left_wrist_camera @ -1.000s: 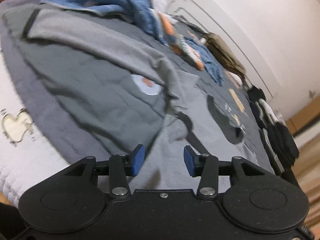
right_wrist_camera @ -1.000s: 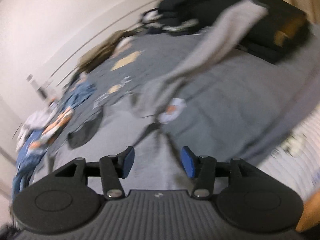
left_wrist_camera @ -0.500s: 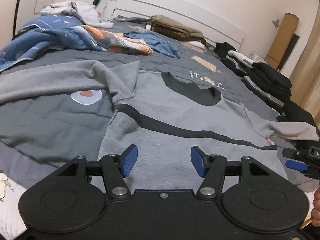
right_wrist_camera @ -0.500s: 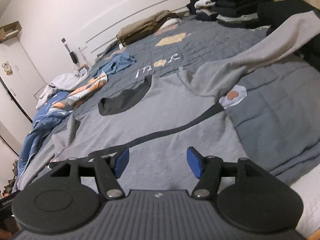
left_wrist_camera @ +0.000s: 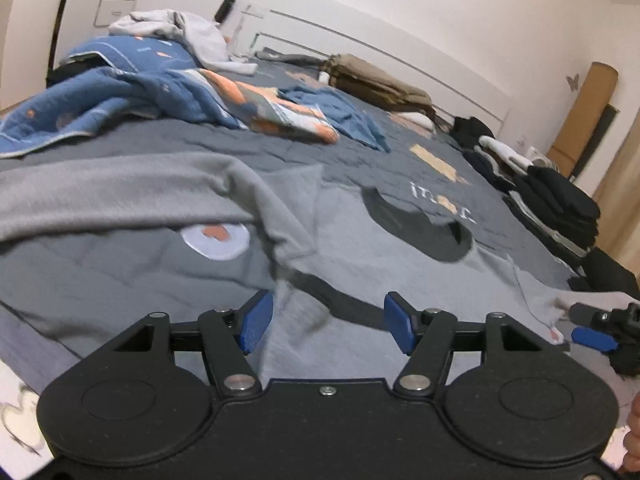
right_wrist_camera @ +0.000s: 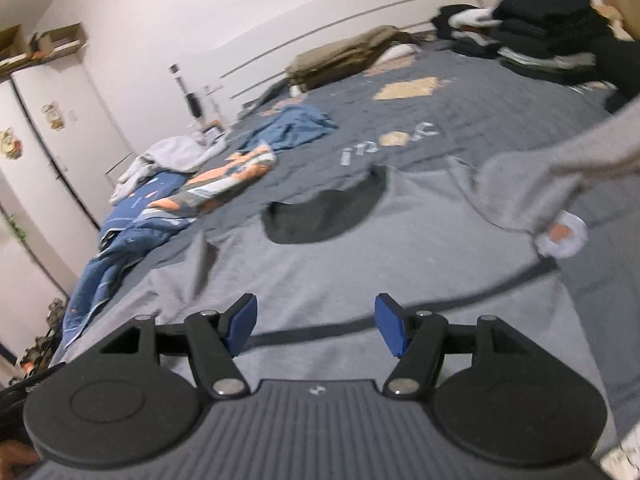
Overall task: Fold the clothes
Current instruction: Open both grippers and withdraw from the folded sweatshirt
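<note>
Grey sweatshirt spread on bed, both claws gaping, empty

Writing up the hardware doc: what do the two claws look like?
Left claw: smooth black body, two round discs, silver screws, black linkage arms, blue pads. Right claw: same build, but a ribbed grey centre panel with a small logo.

Bedspread lettering: we see white stitched letters on the grey bedspread, well ahead of the left gripper and just past the sweatshirt's dark collar; too blurred and upside down for us to read.
Blue blanket: small white wording, unreadable.
Elsewhere: we find no legible text, brand or number.
</note>
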`<state>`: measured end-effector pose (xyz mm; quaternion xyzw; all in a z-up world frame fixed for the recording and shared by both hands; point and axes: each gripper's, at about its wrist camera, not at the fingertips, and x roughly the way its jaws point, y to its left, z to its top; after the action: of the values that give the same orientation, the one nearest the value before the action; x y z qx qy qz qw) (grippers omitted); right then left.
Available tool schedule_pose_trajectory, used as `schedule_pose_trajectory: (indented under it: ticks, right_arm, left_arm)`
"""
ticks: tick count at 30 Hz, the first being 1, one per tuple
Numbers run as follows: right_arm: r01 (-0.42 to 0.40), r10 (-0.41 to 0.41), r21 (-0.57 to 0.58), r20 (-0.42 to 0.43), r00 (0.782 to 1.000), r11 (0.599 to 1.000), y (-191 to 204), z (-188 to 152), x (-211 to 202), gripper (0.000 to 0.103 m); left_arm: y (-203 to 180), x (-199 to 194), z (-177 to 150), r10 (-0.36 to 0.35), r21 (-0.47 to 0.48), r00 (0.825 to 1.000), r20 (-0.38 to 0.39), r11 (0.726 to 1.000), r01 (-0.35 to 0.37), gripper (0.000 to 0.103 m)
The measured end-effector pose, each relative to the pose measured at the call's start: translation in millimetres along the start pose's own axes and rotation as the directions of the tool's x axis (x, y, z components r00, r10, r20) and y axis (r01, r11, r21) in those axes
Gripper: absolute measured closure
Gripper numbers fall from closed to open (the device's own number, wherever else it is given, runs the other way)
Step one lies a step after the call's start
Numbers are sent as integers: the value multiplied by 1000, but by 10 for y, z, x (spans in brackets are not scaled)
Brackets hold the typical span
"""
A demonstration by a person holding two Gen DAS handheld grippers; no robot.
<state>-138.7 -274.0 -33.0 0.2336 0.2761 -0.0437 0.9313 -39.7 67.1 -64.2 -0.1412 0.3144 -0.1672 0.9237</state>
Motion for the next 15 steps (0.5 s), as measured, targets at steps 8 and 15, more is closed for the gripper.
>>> schedule_pose_trajectory:
  ticks: [8, 15]
  right_arm:
    - [-72, 69, -95, -26, 997, 993, 487, 307, 350, 37]
    - [-151, 146, -138, -47, 988, 979, 873, 417, 647, 37]
  left_arm:
    - [468, -101, 347, 66, -72, 996, 67, 996, -62, 41]
    - [1062, -180, 453, 142, -290, 983, 118, 951, -103, 41]
